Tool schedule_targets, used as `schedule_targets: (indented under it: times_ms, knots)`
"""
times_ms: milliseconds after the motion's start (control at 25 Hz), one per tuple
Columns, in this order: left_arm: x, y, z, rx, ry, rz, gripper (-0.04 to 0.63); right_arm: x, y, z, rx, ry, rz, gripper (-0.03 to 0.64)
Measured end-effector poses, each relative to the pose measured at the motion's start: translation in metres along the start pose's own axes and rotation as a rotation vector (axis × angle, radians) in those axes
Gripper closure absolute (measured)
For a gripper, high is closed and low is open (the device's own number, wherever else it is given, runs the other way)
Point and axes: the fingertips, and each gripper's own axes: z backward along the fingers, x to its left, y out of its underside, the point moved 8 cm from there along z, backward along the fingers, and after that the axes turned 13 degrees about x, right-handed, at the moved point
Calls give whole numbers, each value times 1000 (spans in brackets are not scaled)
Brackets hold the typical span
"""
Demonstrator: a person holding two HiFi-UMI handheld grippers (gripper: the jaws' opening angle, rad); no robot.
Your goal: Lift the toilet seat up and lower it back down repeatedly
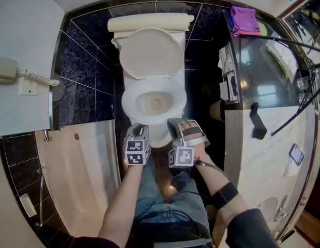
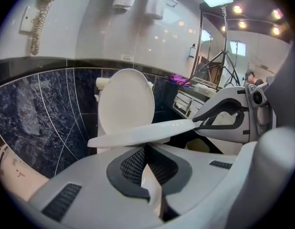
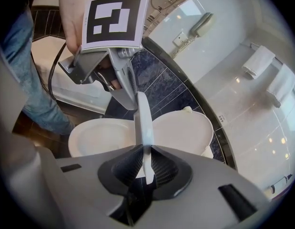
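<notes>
Dark-tiled bathroom, forearms (image 1: 121, 205) sloping down, left gripper (image 1: 138, 127) and right gripper (image 1: 176, 123) clamped on toilet seat (image 1: 130, 103).

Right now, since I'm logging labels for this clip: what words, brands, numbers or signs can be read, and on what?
No text reads clearly in any view.
Marker cubes: black-and-white square patterns only, no letters.
White boxes: print too small to read.
Wall phone: no label legible.
</notes>
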Motion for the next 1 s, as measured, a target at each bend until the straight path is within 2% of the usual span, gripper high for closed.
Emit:
schedule_targets:
  times_ms: [80,160,480,760,1000]
  knots:
    - [0,12,-2,9,-6,-3,595,11,3,4,2,-8,3,556]
    - [1,23,-5,13,-13,-5,595,22,7,9,-2,-12,-1,599]
    - [-9,81,-19,73,3,3,595,63,35,7,26,-51,-91,600]
    - [-7,152,-50,84,4,-17,595,96,55,-24,47,-72,-209,600]
    - [-14,205,-81,156,32,-38,595,121,83,-56,87,-79,-280,600]
